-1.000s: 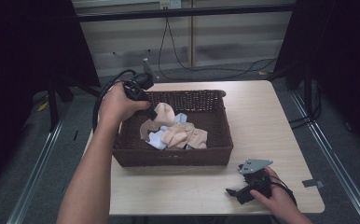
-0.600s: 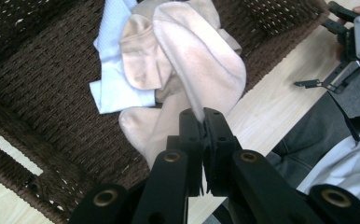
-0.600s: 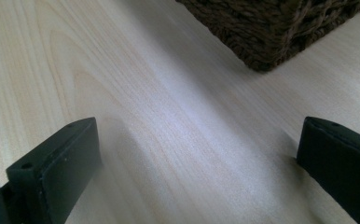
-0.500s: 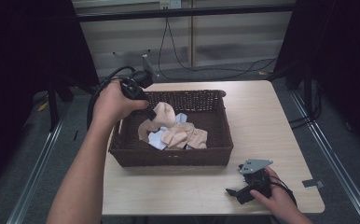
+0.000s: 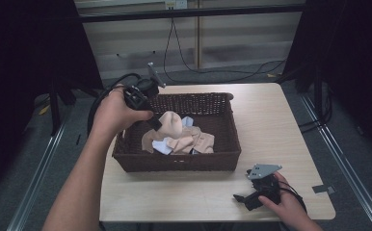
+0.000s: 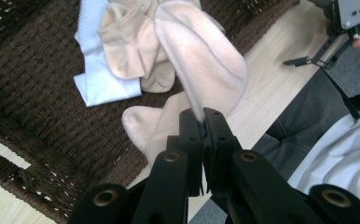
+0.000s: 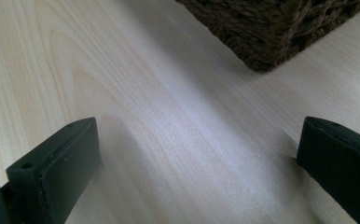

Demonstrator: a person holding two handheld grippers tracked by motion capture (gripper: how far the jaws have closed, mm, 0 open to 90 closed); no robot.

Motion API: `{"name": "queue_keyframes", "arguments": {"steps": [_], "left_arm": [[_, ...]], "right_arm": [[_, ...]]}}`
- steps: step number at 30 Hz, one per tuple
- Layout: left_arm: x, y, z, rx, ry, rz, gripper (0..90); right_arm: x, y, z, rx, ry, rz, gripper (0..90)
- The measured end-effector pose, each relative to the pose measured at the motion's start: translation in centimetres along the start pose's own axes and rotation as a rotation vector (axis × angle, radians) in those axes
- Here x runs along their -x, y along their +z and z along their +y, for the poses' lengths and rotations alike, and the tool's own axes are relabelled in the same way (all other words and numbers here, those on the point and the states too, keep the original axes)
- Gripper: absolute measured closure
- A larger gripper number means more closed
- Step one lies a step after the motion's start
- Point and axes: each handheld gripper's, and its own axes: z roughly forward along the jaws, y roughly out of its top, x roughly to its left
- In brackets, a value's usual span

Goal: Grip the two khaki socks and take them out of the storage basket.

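A dark brown woven basket sits on a light wood surface. Inside it lies a small heap of clothes: peach-colored socks and a pale blue cloth.

The left gripper reaches over the back left part of the basket. Its jaws are squeezed tight together on the edge of one peach sock. That sock is lifted up above the heap. In the left gripper view, the sock hangs from the pinched jaws of the left gripper, with the other socks and the blue cloth lying on the basket floor behind it. A person's grey and white clothes show at the right of that view.

The right gripper rests low on the surface, near the front edge, just in front of the basket's front right corner. A hand holds it. In the right gripper view, its two black jaws stand far apart with nothing between them, just bare wood. A corner of the basket shows at the top of that view.
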Motion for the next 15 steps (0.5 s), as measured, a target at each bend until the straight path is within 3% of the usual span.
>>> {"name": "queue_keyframes", "arguments": {"steps": [15], "left_arm": [[0.76, 0.02, -0.70, -0.004, 0.025, -0.026, 87.4]], "right_arm": [[0.00, 0.00, 0.00, 0.000, 0.000, 0.000, 0.0]]}}
